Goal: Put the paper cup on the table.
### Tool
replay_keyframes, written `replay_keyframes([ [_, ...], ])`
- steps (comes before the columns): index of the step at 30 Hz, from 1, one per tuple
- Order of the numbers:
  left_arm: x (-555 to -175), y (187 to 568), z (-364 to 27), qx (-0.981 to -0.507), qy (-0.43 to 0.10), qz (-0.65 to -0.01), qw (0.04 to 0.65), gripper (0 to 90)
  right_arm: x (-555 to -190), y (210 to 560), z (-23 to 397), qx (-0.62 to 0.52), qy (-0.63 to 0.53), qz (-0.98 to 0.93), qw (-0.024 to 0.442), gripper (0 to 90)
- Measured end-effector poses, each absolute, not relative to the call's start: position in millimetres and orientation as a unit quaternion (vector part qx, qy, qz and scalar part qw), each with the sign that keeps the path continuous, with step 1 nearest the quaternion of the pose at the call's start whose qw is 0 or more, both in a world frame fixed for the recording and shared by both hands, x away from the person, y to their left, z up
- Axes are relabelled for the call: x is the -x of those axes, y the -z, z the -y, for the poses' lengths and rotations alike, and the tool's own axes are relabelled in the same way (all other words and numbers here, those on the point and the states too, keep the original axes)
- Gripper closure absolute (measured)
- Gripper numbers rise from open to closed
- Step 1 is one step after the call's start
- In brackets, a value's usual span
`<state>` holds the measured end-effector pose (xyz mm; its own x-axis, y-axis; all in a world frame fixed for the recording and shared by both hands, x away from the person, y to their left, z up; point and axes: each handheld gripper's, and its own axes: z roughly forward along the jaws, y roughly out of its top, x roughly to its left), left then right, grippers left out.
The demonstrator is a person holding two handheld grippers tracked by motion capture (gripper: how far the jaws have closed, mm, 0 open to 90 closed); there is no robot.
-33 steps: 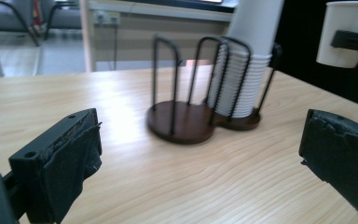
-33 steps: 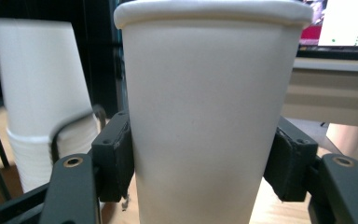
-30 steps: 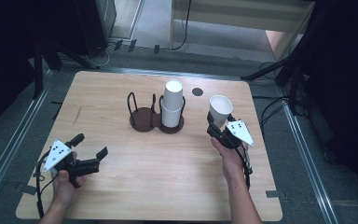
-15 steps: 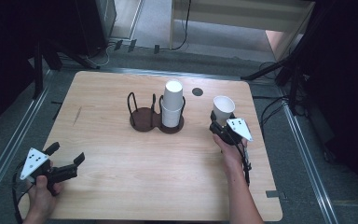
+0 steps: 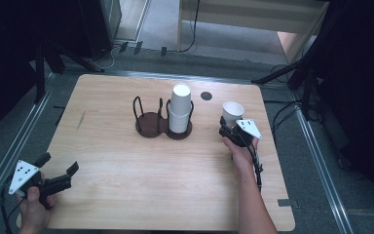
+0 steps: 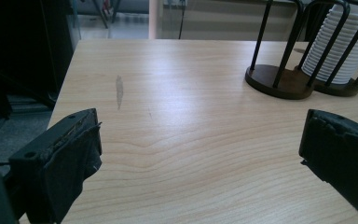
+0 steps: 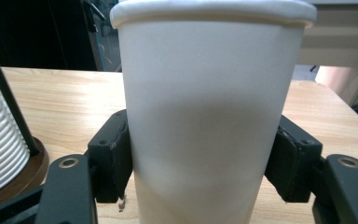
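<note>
My right claw, right of centre in the high view, has its pads against both sides of a single white paper cup, upright with its mouth up; the jaws have just been easing apart, and the wall still shows a slight dent, so I judge the cup is being set down beside the stack of cups in the two-ring wire holder. My left claw, lower left, rests gaping and empty over the table, kept clear of the work.
</note>
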<state>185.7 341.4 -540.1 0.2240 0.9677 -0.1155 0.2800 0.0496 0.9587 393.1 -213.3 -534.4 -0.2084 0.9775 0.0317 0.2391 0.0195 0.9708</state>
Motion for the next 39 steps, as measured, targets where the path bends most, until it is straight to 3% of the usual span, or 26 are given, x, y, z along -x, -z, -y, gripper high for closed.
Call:
replay_keyframes([
  [14,-187,542,-344,-0.595,-0.334,-0.522,0.512,0.0,-415,541,209,-0.527,-0.435,-0.627,0.375,32.6],
  [39,-187,542,-344,-0.597,-0.333,-0.521,0.512,0.0,-416,542,203,-0.542,-0.399,-0.647,0.358,30.5],
])
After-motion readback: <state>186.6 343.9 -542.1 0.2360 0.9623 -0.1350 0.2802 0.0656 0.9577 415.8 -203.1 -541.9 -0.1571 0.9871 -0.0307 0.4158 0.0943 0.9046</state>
